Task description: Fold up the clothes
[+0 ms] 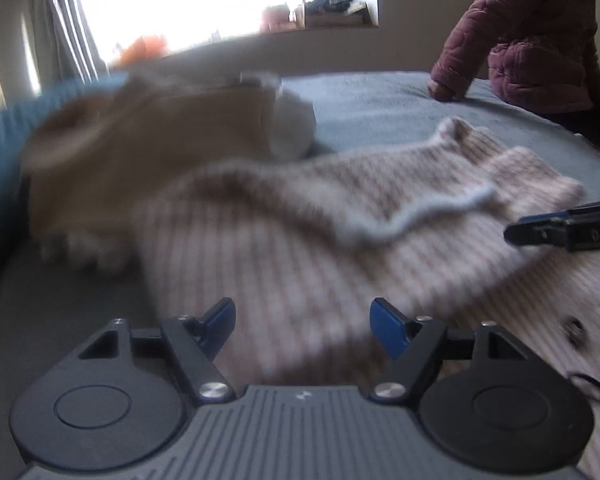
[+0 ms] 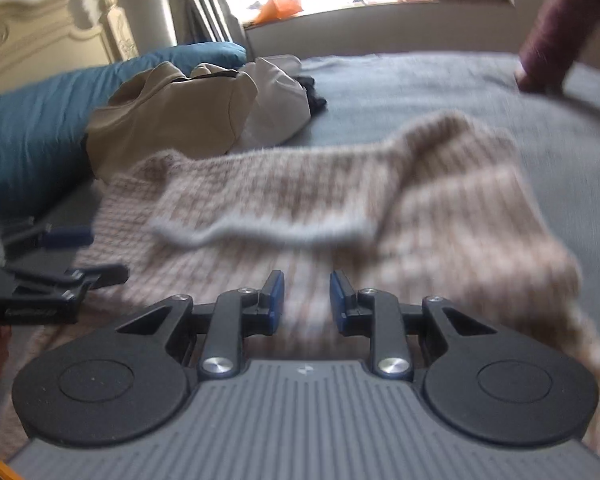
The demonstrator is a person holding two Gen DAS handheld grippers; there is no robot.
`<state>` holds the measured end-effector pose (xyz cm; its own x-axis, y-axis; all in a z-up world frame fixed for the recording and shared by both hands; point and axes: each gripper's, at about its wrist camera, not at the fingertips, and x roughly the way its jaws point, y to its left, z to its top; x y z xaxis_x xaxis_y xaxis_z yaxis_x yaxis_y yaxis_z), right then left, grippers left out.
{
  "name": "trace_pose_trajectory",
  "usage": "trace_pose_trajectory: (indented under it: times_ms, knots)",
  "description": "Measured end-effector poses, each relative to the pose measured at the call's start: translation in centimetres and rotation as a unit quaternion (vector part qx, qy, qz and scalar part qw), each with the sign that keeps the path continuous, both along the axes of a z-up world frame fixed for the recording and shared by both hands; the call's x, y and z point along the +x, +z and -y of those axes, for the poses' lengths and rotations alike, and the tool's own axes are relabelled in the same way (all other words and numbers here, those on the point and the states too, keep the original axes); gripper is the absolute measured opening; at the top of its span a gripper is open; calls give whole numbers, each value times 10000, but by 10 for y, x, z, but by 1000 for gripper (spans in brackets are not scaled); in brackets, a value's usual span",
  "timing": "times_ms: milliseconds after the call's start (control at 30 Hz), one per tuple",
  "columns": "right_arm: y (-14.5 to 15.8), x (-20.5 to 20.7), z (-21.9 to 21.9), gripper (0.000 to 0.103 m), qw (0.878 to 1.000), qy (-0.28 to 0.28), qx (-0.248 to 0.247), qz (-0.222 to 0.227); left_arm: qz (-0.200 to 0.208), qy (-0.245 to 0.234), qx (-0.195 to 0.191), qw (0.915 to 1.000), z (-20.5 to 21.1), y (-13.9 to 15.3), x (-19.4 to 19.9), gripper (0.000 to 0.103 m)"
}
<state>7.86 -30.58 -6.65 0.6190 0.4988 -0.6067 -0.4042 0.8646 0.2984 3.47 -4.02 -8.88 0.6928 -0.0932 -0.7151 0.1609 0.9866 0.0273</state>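
A pink-and-beige ribbed knit sweater [image 1: 340, 248] lies spread and partly folded over on the grey bed cover [image 1: 380, 108]. In the left wrist view my left gripper [image 1: 304, 320] hovers over the sweater's near part, jaws wide apart with nothing between them. My right gripper [image 1: 514, 233] reaches in from the right edge, above the sweater. In the right wrist view the right gripper [image 2: 306, 294] stands over the sweater [image 2: 340, 200] with a narrow gap between its blue pads, pinching no fabric. My left gripper [image 2: 96, 254] shows at the left, blurred.
A pile of beige clothing [image 2: 168, 116] and a white garment [image 2: 276, 96] lie behind the sweater, beside a blue pillow [image 2: 32, 128]. A person in a maroon quilted jacket [image 1: 540, 32] leans a hand on the bed's far right. A window ledge [image 2: 360, 20] runs behind.
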Motion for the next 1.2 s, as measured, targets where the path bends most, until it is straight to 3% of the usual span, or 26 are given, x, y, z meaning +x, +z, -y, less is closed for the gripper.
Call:
trace_pose_trajectory:
  times_ms: [100, 167, 300, 367, 400, 533, 600, 667, 733, 833, 933, 1033, 1133, 1200]
  knots:
    - [4, -20, 14, 25, 9995, -5, 215, -224, -400, -111, -540, 9977, -19, 1, -25, 76]
    - [8, -34, 25, 26, 9986, -22, 305, -427, -717, -245, -690, 9947, -28, 1, -41, 76]
    - [16, -74, 59, 34, 9939, 13, 681, -871, -1188, -513, -441, 9906, -43, -5, -82, 83]
    - [20, -95, 82, 50, 9906, 4, 874, -1051, -1379, -615, -236, 9883, -51, -11, -105, 83]
    - [21, -106, 93, 51, 9891, -30, 941, -1134, -1486, -637, -256, 9865, -56, -14, -117, 83]
    - [15, -161, 147, 57, 9832, -565, 1196, -1259, -2065, -727, -941, 9712, -76, -27, -153, 83]
    - [2, -185, 178, 58, 9741, -1142, 1326, -1434, -2250, -812, -1232, 9631, -79, -33, -165, 82]
    - [-14, -199, 208, 58, 9547, -1748, 1643, -1762, -2312, -952, -1345, 9588, -76, -37, -172, 82]
    - [-25, -208, 231, 58, 9373, -2234, 1969, -1809, -2365, -1141, -1479, 9535, -72, -39, -174, 82]
    - [-38, -209, 252, 58, 9217, -2531, 2219, -1930, -2485, -1237, -1813, 9435, -68, -41, -172, 80]
    - [-49, -210, 256, 58, 9136, -2459, 2496, -2064, -2548, -1264, -1960, 9384, -64, -43, -176, 79]
    - [-62, -216, 249, 58, 9058, -2005, 2818, -2449, -2651, -1267, -2122, 9320, -63, -46, -182, 77]
    - [-71, -227, 235, 58, 9092, -1520, 2777, -2703, -2902, -1319, -2474, 9149, -63, -53, -188, 77]
    - [-71, -228, 234, 58, 9108, -1430, 2790, -2687, -2927, -1252, -2643, 9104, -65, -58, -191, 77]
